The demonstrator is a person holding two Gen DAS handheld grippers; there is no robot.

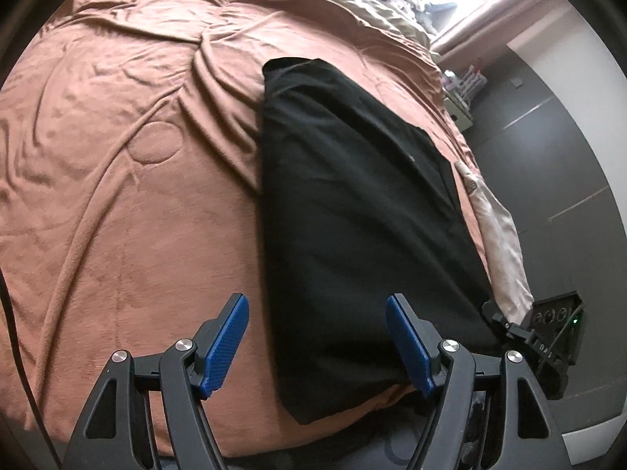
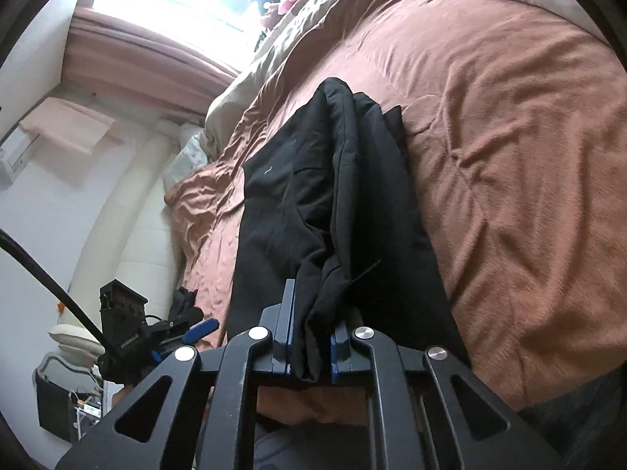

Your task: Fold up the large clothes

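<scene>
Left gripper [image 1: 317,342] low at 6 o'clock in its own view, blue pads [image 1: 227,346] wide apart, nothing between them, near edge of black garment [image 1: 352,215] lying just past the right pad. Right gripper [image 2: 309,344] at 6 o'clock in its view, jaws clamped on a bunched fold of the same garment [image 2: 333,203], cloth rising from the pads toward 12 o'clock. Garment dark, long, folded lengthwise, layered edges visible at the top; spread on rust-brown blanket [image 1: 117,196] near the bed's side edge. Blanket rumpled, stitched oval at 9 o'clock in left view. Tan bedding [image 2: 250,90] and pile of mixed clothes toward 12 o'clock. Pale sheet [image 1: 505,250] hanging at 3 o'clock beside dark floor. Black cable [image 2: 47,270] crossing at 8 o'clock in right view.
</scene>
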